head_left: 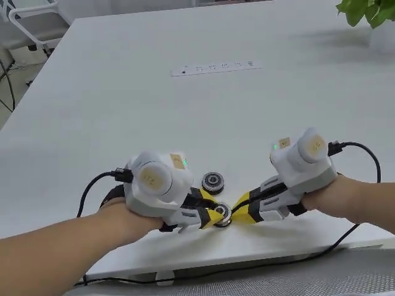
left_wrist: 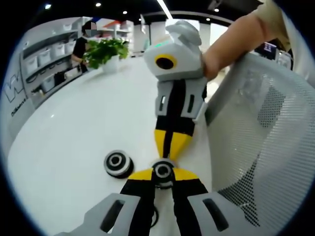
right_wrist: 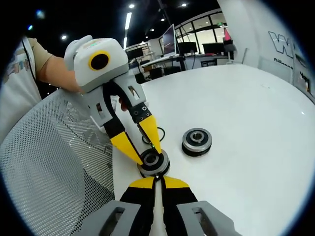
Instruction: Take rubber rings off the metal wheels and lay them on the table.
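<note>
Surface: white table [head_left: 185,123] in an open office; mesh chair [left_wrist: 266,128] at its near edge.
Left gripper [left_wrist: 162,175]: jaws clamped on wheel [right_wrist: 153,161], one yellow tip on each side.
Right gripper [right_wrist: 155,181]: jaws nearly together, tips against the wheel's rim at 3 o'clock in head view; whether they pinch anything, cannot tell.
Wheel: at table's near edge, 6 o'clock in head view, between both grippers.
Second wheel [head_left: 213,182]: flat on table, 11 o'clock of held wheel, near, untouched, dark ring [right_wrist: 185,145] on its rim.
Power strip [head_left: 216,68]: 12 o'clock, far.
Plant [head_left: 367,11]: 1 o'clock, far corner.
</note>
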Demonstrator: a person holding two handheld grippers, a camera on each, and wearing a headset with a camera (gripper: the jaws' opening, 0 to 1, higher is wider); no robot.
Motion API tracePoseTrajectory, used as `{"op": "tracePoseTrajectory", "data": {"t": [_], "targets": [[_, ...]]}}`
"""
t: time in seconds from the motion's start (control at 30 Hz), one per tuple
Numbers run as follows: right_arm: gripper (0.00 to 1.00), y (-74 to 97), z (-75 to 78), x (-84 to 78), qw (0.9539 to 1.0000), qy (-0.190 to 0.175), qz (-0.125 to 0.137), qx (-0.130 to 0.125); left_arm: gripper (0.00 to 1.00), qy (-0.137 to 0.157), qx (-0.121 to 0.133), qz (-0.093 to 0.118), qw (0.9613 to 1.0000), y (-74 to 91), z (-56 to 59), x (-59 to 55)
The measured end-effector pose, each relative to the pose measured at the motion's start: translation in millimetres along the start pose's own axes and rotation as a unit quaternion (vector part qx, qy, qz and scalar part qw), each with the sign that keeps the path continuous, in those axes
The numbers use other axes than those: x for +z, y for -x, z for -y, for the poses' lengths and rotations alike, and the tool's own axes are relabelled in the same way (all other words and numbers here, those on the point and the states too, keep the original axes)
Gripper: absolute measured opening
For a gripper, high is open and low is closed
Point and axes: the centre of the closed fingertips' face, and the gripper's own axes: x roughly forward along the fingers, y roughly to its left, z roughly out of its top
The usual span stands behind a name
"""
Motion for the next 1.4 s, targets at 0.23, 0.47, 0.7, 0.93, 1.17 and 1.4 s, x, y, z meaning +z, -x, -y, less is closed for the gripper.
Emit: {"op": "tracePoseTrajectory", "data": {"t": [0.23, 0.47, 0.7, 0.93, 1.17, 1.4], "targets": [[0.00, 0.0, 3.7, -0.5, 0.9995, -0.030, 0.000, -0.008, 0.13, -0.015, 0.005, -0.007, 0.9998, -0.2, 0.7, -0.4], [0.00, 0.7, 2.7, -1.0, 0.9991, -0.042, 0.000, -0.006, 0.13, -0.012, 0.007, -0.006, 0.9999, 0.1, 0.8, -0.4], [0.00, 3.7, 5.2, 2.2, 0.9976, -0.067, 0.015, -0.003, 0.13, -0.012, 0.010, -0.009, 0.9998, 0.4, 0.7, -0.6], [0.00, 8.2, 3.4, 11.8, 0.9939, -0.101, 0.042, -0.005, 0.13, -0.010, 0.013, -0.010, 0.9998, 0.4, 0.5, -0.9], [0.00, 7.5, 2.3, 15.5, 0.9935, -0.102, 0.050, -0.005, 0.12, -0.012, 0.015, -0.010, 0.9998, 0.1, 0.1, -0.9], [0.00, 7.9, 2.5, 16.4, 0.9941, -0.093, 0.056, -0.005, 0.12, -0.009, 0.016, -0.009, 0.9998, 0.0, -0.1, -1.0]]}}
